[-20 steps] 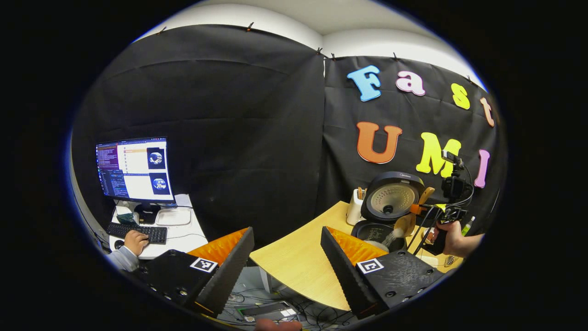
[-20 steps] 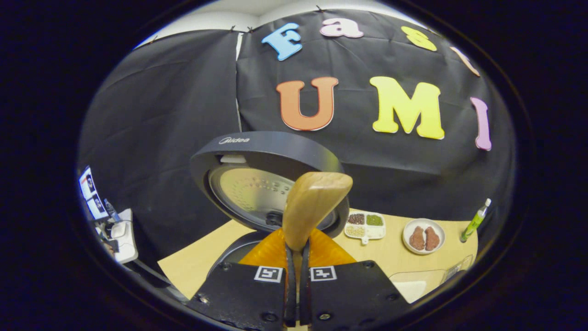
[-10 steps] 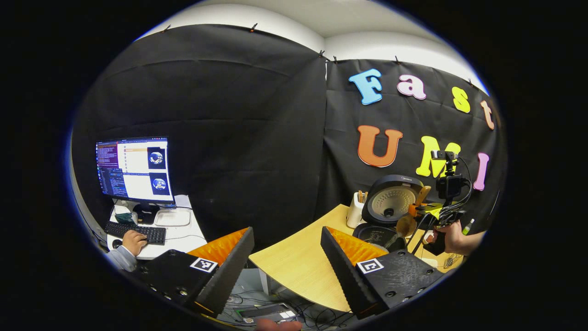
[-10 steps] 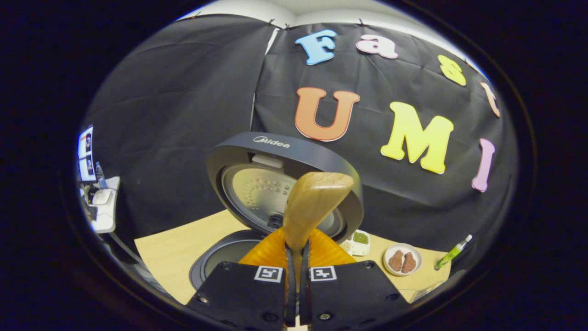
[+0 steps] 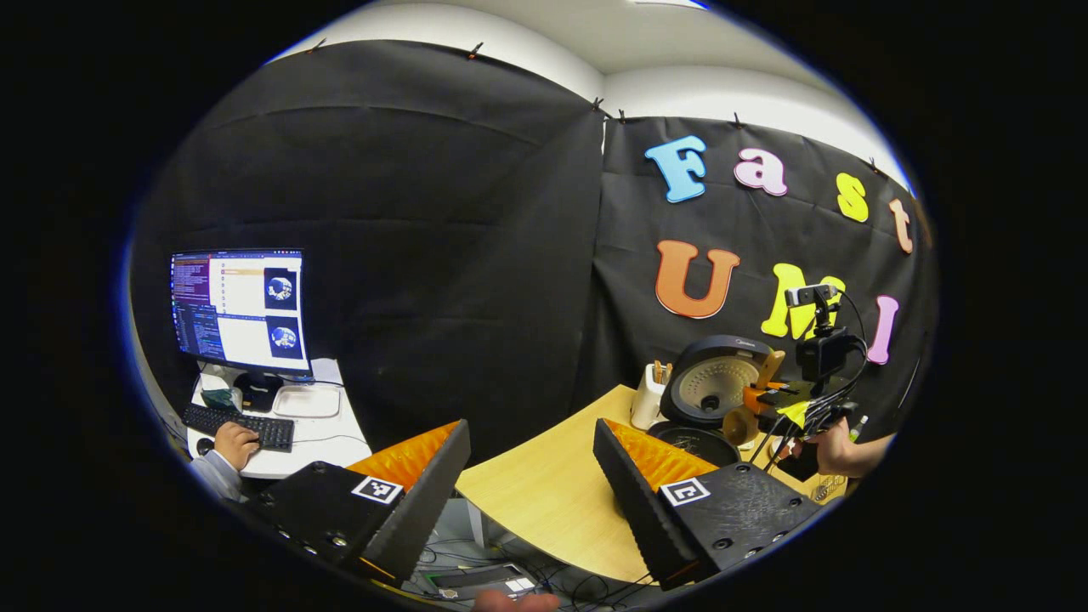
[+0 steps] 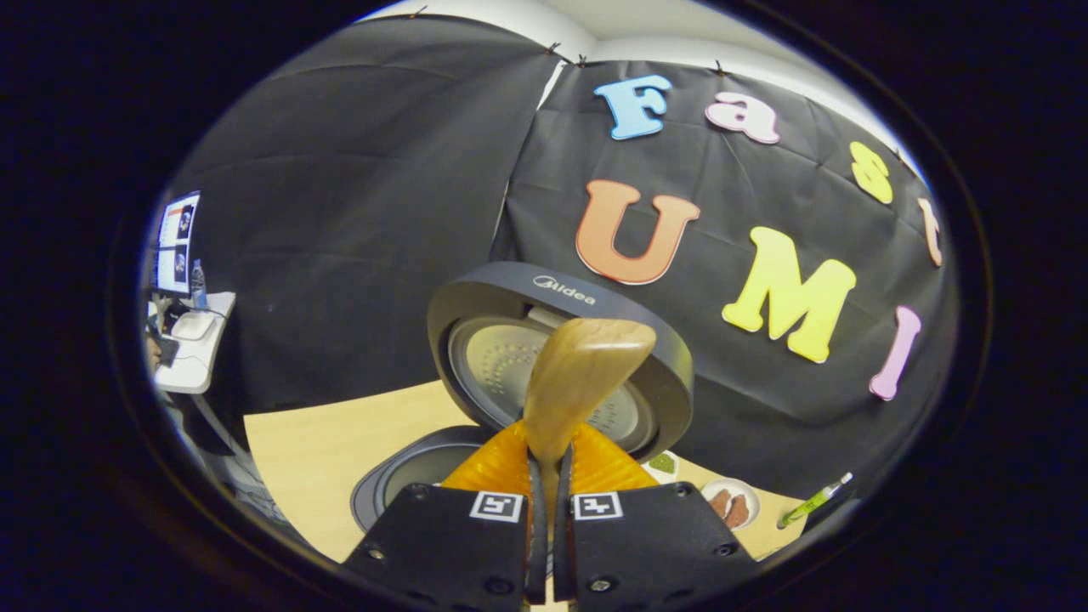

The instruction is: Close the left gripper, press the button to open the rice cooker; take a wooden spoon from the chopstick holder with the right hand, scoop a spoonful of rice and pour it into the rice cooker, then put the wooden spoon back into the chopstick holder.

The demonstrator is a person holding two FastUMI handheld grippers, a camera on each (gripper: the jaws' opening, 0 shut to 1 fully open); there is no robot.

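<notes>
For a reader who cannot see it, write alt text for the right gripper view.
The right gripper is shut on a light wooden spoon held upright before the dark round rice cooker, whose lid stands open on a pale wooden table.

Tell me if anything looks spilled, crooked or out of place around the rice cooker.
Nothing stands out. The rice cooker stands open on the table, no spill shows, and the right gripper holds the wooden spoon upright.

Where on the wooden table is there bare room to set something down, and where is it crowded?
The table is bare on its near rounded end, from the edge up to the chopstick holder and open rice cooker. It is crowded beyond the cooker, where the right gripper holds the wooden spoon by small dishes.
</notes>
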